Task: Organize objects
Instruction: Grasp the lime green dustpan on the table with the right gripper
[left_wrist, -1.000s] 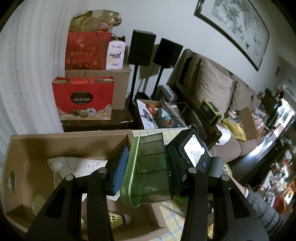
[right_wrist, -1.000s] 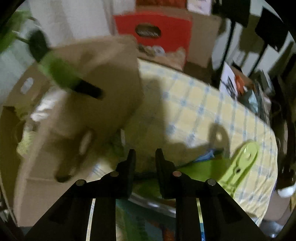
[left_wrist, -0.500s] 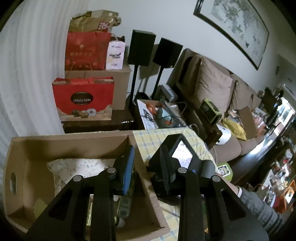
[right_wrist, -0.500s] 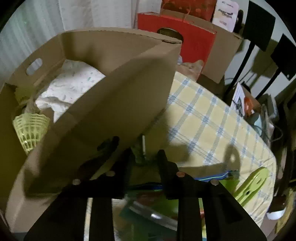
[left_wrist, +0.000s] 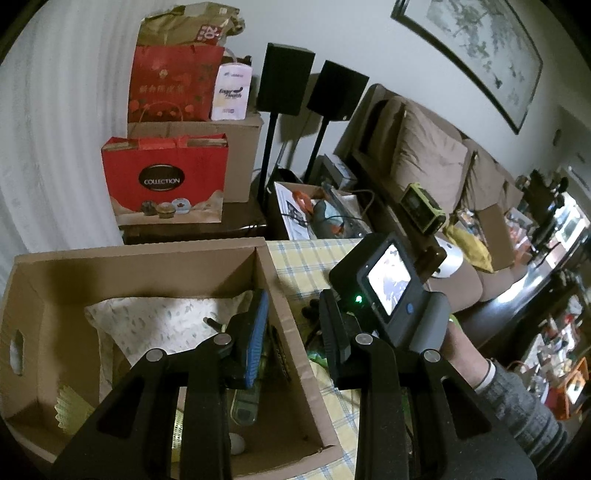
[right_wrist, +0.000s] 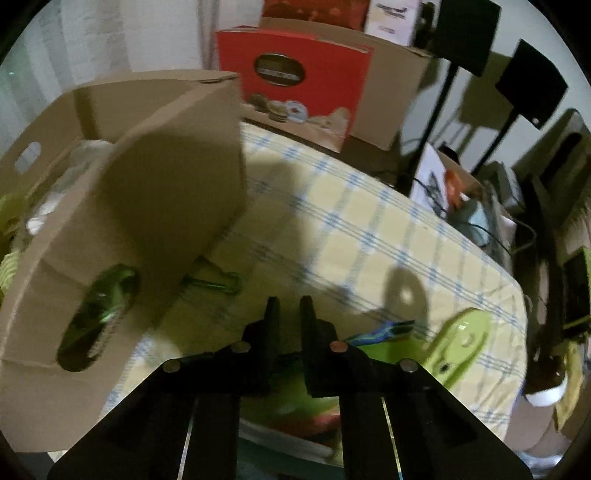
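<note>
The left gripper (left_wrist: 293, 325) hangs over the near right corner of the open cardboard box (left_wrist: 147, 254), its jaws a narrow way apart with nothing between them; the box wall shows in the gap. The right gripper (right_wrist: 290, 314) points down at the checked tablecloth (right_wrist: 369, 221) just outside that box, its jaws drawn together on nothing. Seen from the left wrist, a hand (left_wrist: 460, 352) in a grey knit sleeve holds the right tool, whose small screen (left_wrist: 389, 277) is lit. Inside the box lie a white leaf-print cushion (left_wrist: 162, 325), a yellow-green shuttlecock (left_wrist: 72, 410) in the near left corner, and a clear green case (left_wrist: 245, 402) under the left jaws; through the box's handle slot the right wrist view shows something green (right_wrist: 107, 295). On the cloth, a green carabiner (right_wrist: 218, 282) lies just beside the box and a lime plastic piece (right_wrist: 461, 339) lies to the right of the right gripper. Behind the table stands a red gift bag (left_wrist: 166, 181) marked "COLLECTION", with pictures of cupcakes below the word. Above it, on a closed carton (left_wrist: 240, 147), stand a second red bag (left_wrist: 173, 85) with gold characters and a white bottle (left_wrist: 231, 92) whose label is too blurred to read.
</note>
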